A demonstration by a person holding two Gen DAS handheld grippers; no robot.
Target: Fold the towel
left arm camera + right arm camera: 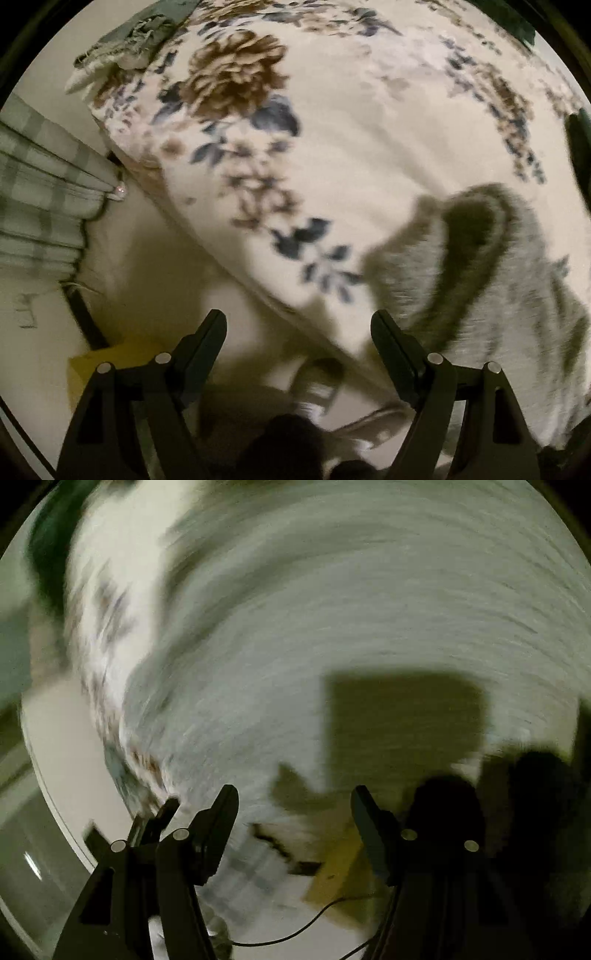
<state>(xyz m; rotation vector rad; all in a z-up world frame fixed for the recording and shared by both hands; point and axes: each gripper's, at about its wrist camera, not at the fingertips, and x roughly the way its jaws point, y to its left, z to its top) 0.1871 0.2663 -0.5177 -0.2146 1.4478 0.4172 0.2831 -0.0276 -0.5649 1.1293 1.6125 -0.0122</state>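
A grey towel (491, 280) lies rumpled at the lower right of a floral bedspread (332, 129), one corner curled up with a dark hollow under it. My left gripper (299, 325) hangs open over the bed's edge, left of that towel, with nothing between its fingers. In the right wrist view the grey towel (351, 609) fills most of the frame, heavily smeared by motion. My right gripper (293, 801) is open above it, and its square shadow falls on the cloth. Neither gripper touches the towel.
A checked curtain (40, 199) hangs at the left. A yellow box (110, 360) sits on the pale floor (155, 258) by the bed. A fringed cloth (133, 40) lies at the far end of the bed. A black cable (295, 928) runs across the floor.
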